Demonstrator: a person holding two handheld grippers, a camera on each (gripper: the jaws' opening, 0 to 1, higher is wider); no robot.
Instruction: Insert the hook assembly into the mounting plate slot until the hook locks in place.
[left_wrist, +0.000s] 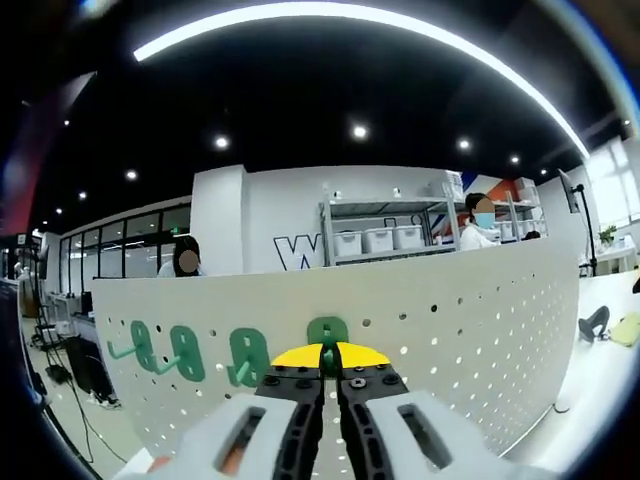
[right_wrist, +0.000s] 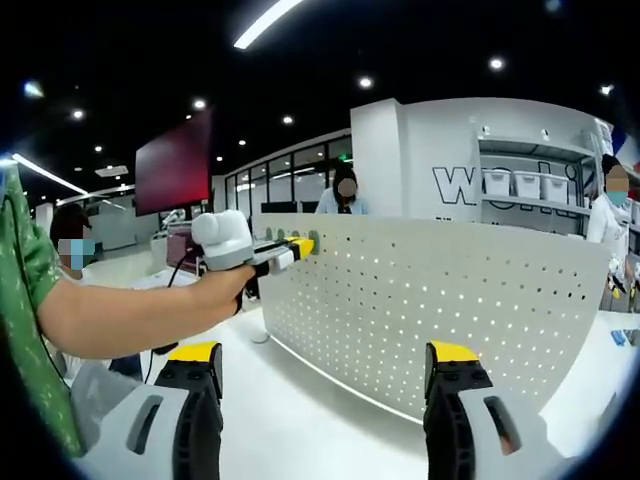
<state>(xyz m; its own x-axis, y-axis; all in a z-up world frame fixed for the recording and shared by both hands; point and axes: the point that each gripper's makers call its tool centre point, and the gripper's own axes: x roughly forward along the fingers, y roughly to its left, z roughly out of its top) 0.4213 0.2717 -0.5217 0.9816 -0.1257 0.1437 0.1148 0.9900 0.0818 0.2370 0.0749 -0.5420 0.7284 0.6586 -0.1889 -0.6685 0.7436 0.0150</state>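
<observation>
Pegboard (left_wrist: 450, 310) upright on our counter (right_wrist: 300, 420), three green hooks (left_wrist: 185, 352) already seated. Left claw (left_wrist: 329, 362) clenched on a fourth hook (left_wrist: 327, 331), pressed against the board. Right claw (right_wrist: 325, 372) released, holding nothing. Wall lettering partly readable: "W".

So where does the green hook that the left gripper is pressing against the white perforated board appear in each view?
Left gripper view: green hook bottom centre, just above the closed yellow-tipped left gripper.
Right gripper view: too small to tell; the left gripper meets the board left of centre.
Shared landmark: white perforated board.
</observation>
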